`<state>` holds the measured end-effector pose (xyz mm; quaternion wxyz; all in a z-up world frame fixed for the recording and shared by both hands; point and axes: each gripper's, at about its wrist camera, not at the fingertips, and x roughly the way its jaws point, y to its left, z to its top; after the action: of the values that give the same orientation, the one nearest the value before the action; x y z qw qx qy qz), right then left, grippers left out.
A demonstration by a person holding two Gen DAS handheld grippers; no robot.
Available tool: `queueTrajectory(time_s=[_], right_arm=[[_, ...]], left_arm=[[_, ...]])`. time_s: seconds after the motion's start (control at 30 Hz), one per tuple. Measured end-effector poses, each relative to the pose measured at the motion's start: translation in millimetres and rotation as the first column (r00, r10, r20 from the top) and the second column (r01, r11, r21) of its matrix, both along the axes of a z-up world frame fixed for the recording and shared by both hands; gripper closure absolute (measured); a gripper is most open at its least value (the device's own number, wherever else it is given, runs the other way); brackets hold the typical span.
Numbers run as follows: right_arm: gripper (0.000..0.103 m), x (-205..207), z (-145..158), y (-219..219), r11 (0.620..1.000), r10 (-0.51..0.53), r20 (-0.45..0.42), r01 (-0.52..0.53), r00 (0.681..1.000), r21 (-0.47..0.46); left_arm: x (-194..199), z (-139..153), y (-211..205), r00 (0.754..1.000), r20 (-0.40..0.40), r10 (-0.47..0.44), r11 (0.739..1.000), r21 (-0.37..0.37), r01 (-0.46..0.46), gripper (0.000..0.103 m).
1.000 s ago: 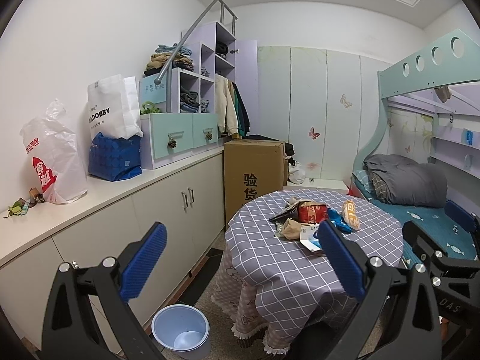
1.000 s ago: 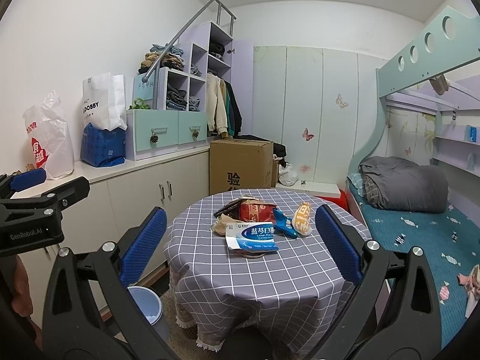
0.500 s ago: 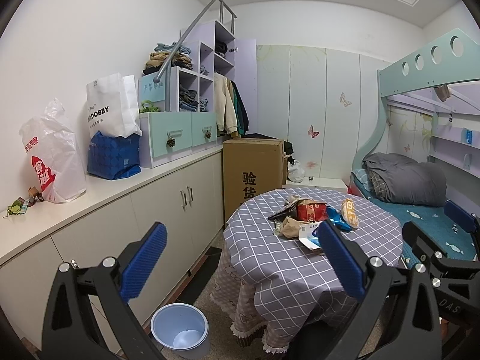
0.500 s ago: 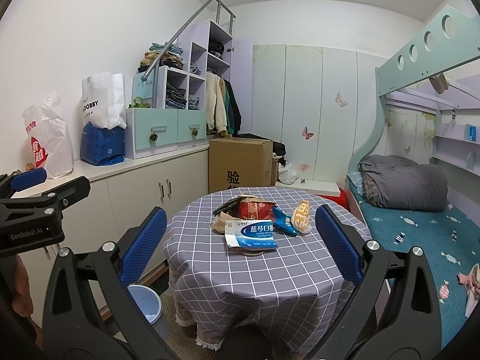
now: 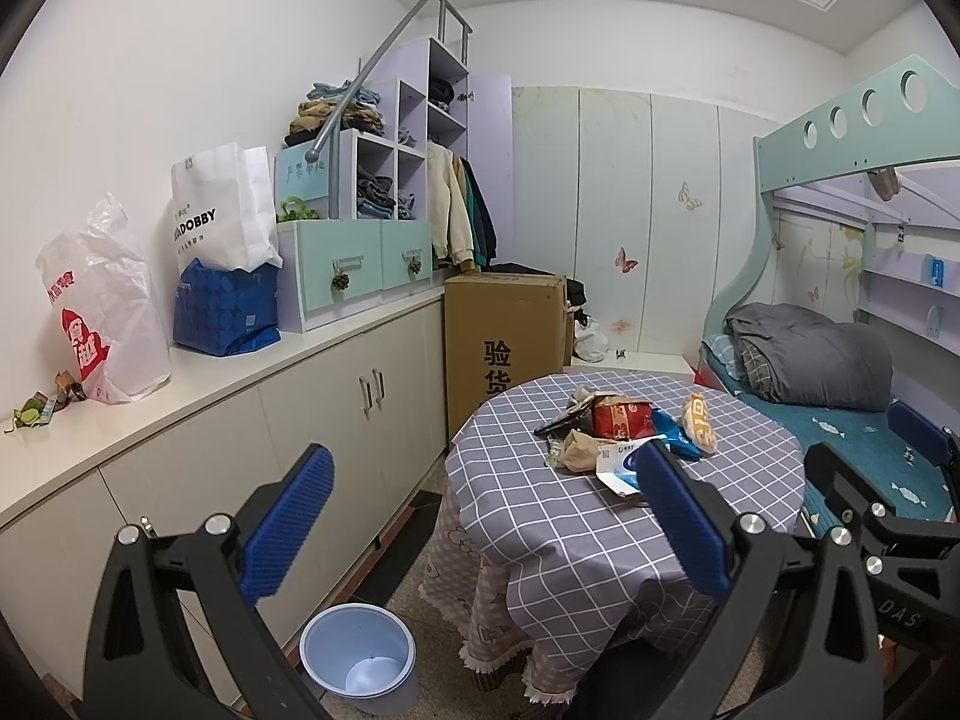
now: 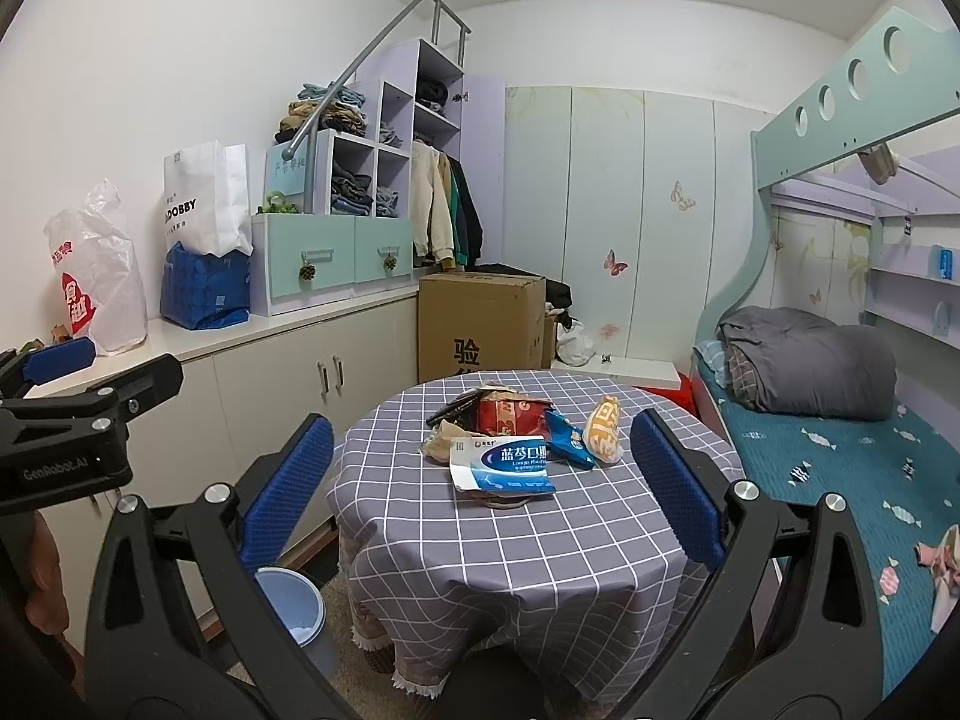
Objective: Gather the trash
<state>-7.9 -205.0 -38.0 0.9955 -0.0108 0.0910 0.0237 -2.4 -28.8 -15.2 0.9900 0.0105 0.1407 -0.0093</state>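
A pile of trash lies on the round table with a grey checked cloth [image 6: 528, 546]: a white and blue box [image 6: 504, 463], a red packet [image 6: 510, 414], a blue wrapper [image 6: 567, 441], a yellow wrapper [image 6: 606, 432] and a brown crumpled bag [image 6: 441, 447]. The pile also shows in the left wrist view [image 5: 624, 432]. A light blue bin [image 5: 359, 665] stands on the floor left of the table. My left gripper [image 5: 480, 516] and my right gripper [image 6: 480, 486] are both open and empty, held well short of the table.
White cabinets [image 5: 312, 420] run along the left wall, with bags on the counter [image 5: 108, 324]. A cardboard box [image 5: 504, 336] stands behind the table. A bunk bed [image 6: 840, 450] is on the right. My left gripper shows at the left edge of the right wrist view [image 6: 66, 414].
Both views have drifted very slightly; the table and trash sit almost where they were. Both grippers stay open.
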Motion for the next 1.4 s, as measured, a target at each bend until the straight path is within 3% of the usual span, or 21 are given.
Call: queueTrajectory(time_s=[0.83,1.13,1.4], right_arm=[[0.006,8.7,-9.5,-1.7,1.0,0.024,-0.046,-0.023,0.999,0.02],[0.006,40.7,-26.2,-10.3,0.998,0.041,-0.117,-0.034,0.992,0.06],[0.006,102.1,-59.9,-33.8,0.988,0.015,-0.259,0.025,0.966,0.149]], left_arm=[[8.0,-14.8,6.8,1.0,-0.029,0.006,1.0,-0.003,-0.006,0.004],[41.2,-31.7,19.0,0.993,-0.112,0.032,0.999,-0.001,-0.032,0.004],[106.2,-60.1,4.4,0.968,-0.246,-0.054,0.999,-0.02,0.05,0.004]])
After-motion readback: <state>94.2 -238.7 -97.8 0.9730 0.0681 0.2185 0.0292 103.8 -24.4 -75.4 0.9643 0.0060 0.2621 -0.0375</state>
